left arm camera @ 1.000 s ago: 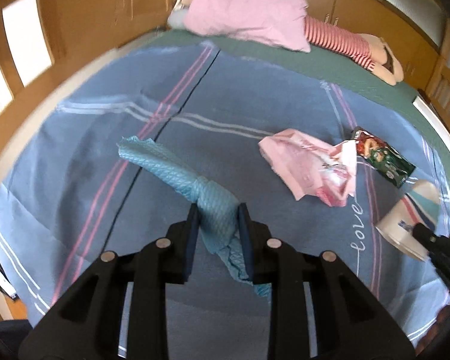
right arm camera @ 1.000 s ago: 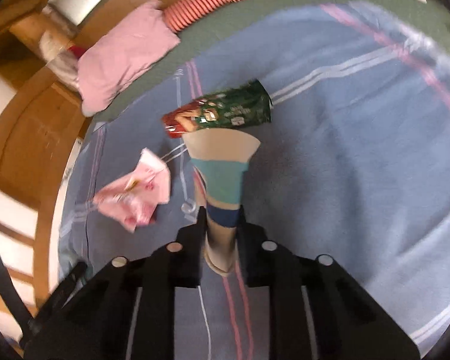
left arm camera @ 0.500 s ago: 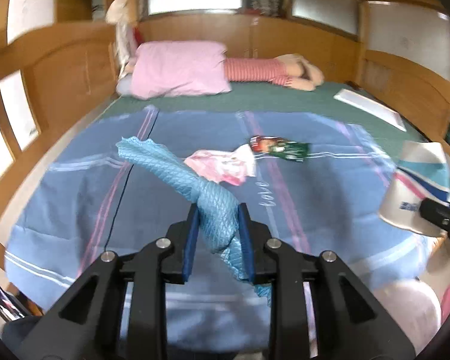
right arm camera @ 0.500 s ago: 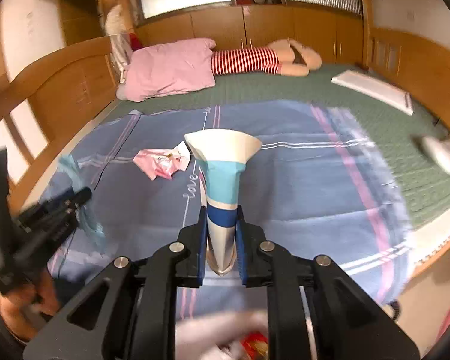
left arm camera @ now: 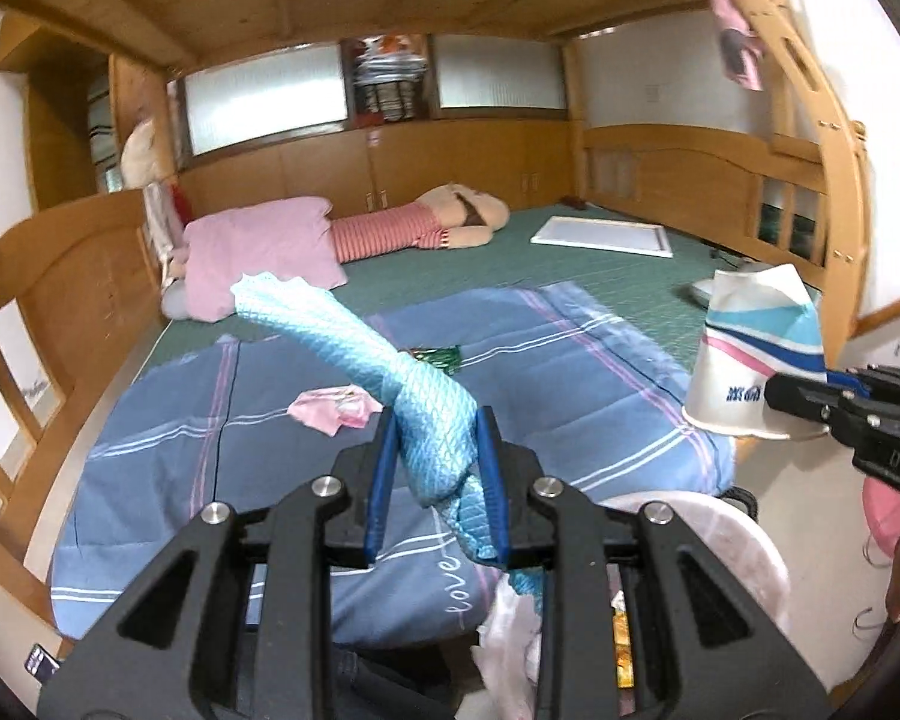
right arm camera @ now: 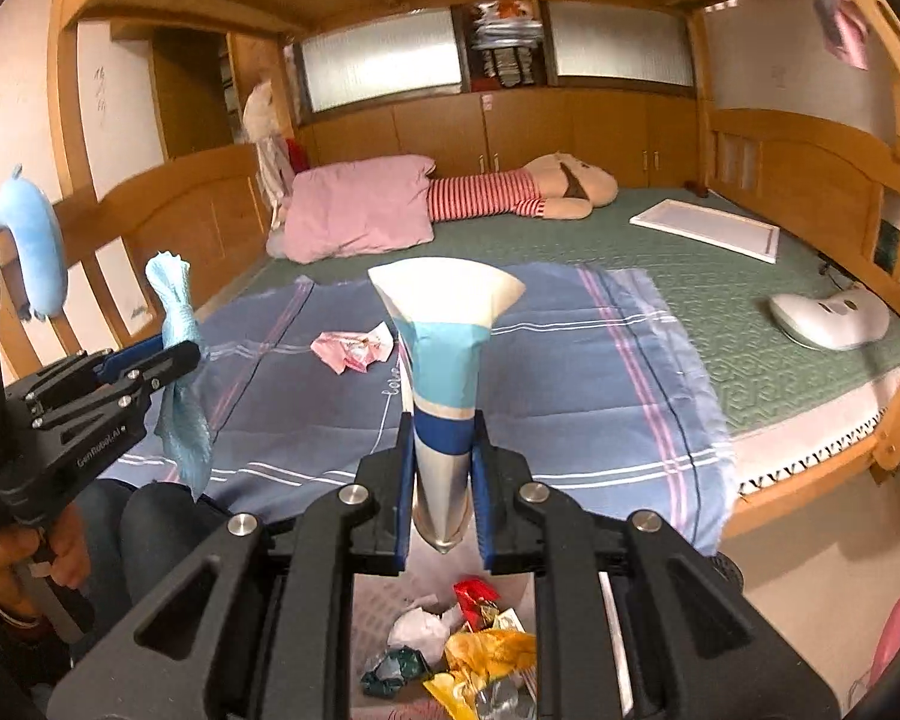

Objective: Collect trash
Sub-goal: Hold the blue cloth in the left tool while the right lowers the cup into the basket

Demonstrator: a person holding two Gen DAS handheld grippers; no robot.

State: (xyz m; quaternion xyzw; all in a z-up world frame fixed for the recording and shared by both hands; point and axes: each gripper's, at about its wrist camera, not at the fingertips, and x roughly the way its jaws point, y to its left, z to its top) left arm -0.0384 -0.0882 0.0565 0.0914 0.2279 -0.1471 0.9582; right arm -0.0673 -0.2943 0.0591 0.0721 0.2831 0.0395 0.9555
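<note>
The bed (right arm camera: 750, 360) fills the room from wall to wall, boxed in by wooden rails at nine and three o'clock, and its near edge runs across the right wrist view at about four o'clock, with bare floor below. A blue striped blanket (right arm camera: 570, 384) covers the near half, its fringe hanging over that edge. Plenty of open room above the blanket; nothing stands tall there.

Both hands are up off the bed, pointing slightly down toward it. The left tongs (left arm camera: 435, 480) are clamped on a twisted blue cloth (left arm camera: 390, 372), which sticks out toward eleven o'clock and dangles a tail below. From the right wrist view, a hand (right arm camera: 36, 552) grips that tool's handle at eight o'clock. The right tongs (right arm camera: 441, 480) are pinched narrow on a flattened paper cup (right arm camera: 444, 360), mouth flaring toward twelve.

Right beneath both tools, at six o'clock, sits a pale bin (left arm camera: 750, 546) with wrappers (right arm camera: 480, 654) already in it: gold, red, green, white tissue.

On the blanket, a crumpled pink wrapper (right arm camera: 354, 348) lies at eleven o'clock of the cup; a green packet (left arm camera: 438, 357) peeks out just behind the cloth in the left wrist view. Farther back: a pink pillow (right arm camera: 360, 210), a striped plush toy (right arm camera: 510, 192), a white board (right arm camera: 708, 228) at one o'clock, and a white gadget (right arm camera: 828, 312) at three.
</note>
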